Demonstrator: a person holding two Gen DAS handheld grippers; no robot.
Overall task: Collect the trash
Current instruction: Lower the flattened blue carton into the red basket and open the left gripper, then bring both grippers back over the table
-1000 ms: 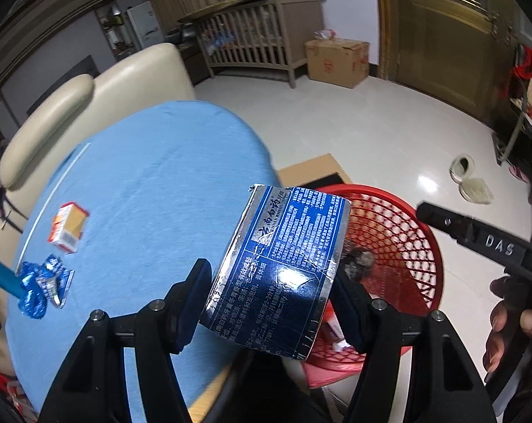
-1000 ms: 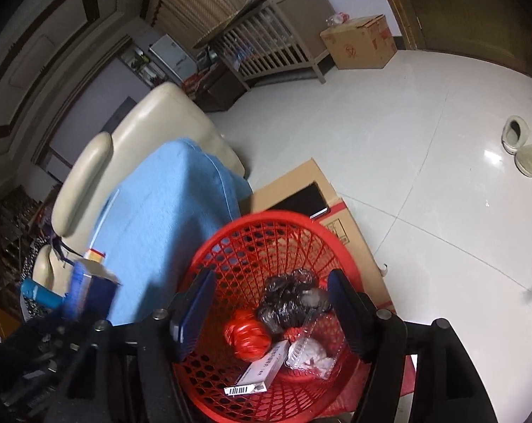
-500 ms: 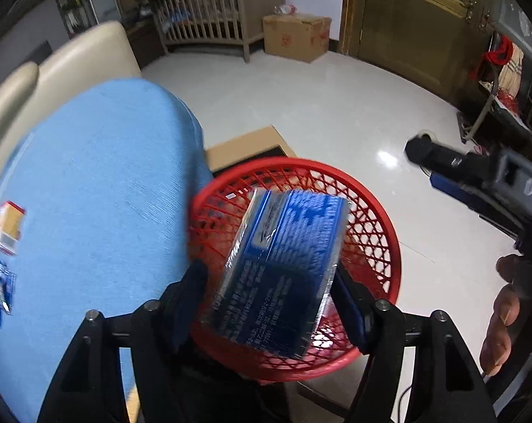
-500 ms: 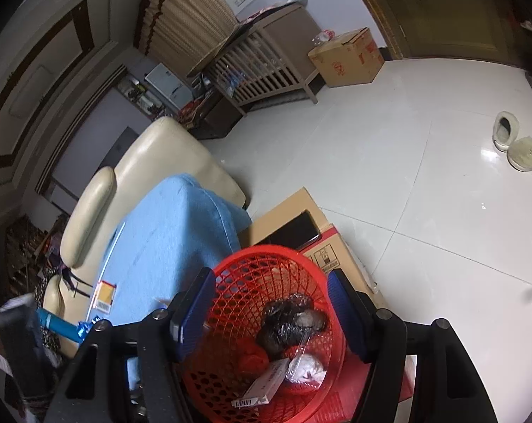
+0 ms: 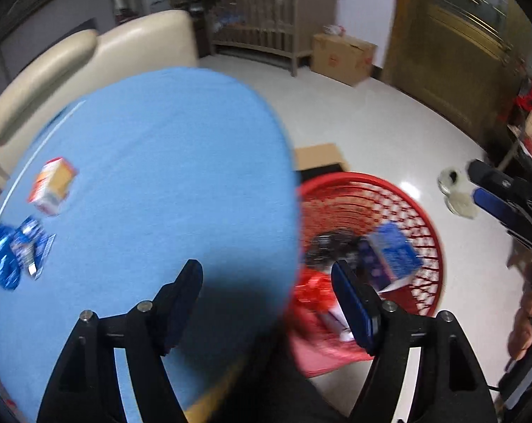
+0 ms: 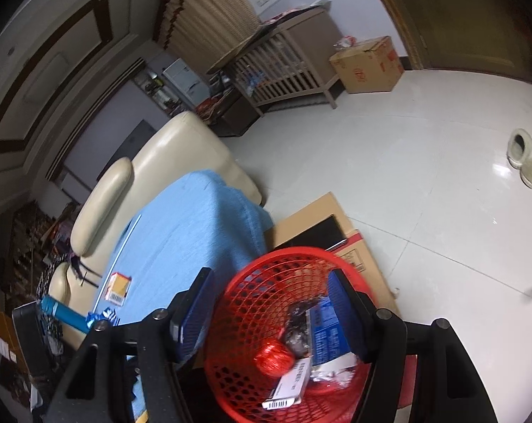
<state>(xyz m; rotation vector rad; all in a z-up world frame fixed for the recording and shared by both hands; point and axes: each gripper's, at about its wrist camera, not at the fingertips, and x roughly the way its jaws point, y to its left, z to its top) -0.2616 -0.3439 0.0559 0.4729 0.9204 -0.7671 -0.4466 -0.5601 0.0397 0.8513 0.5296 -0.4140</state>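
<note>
The blue carton (image 5: pixel 392 253) lies inside the red mesh basket (image 5: pixel 431 232) on the floor, clear of both grippers. My left gripper (image 5: pixel 266 271) hangs over the right edge of the blue table (image 5: pixel 160 176); its jaws are opening and nothing is between them. On the table's left part lie an orange-and-white box (image 5: pixel 52 187) and a crumpled blue wrapper (image 5: pixel 15 253). My right gripper (image 6: pixel 269 313) is open and empty above the basket (image 6: pixel 251 282), which also holds the carton (image 6: pixel 327 331), a red crumpled ball (image 6: pixel 273 354), a black bag (image 6: pixel 297 320) and a white barcoded box (image 6: pixel 288 386).
The basket rests on flattened cardboard (image 6: pixel 357 246) beside the table. A cream sofa (image 5: pixel 89 56) backs the table. Farther off stand a wooden crib (image 5: pixel 266 35) and a cardboard box (image 5: pixel 343 56); slippers (image 6: pixel 526 158) lie on the white tiled floor. A teal tube (image 6: pixel 63 313) lies near the wrapper.
The left gripper carried the blue carton over the basket, let it drop in, and swung back over the table. The right gripper rose a little above the basket.
</note>
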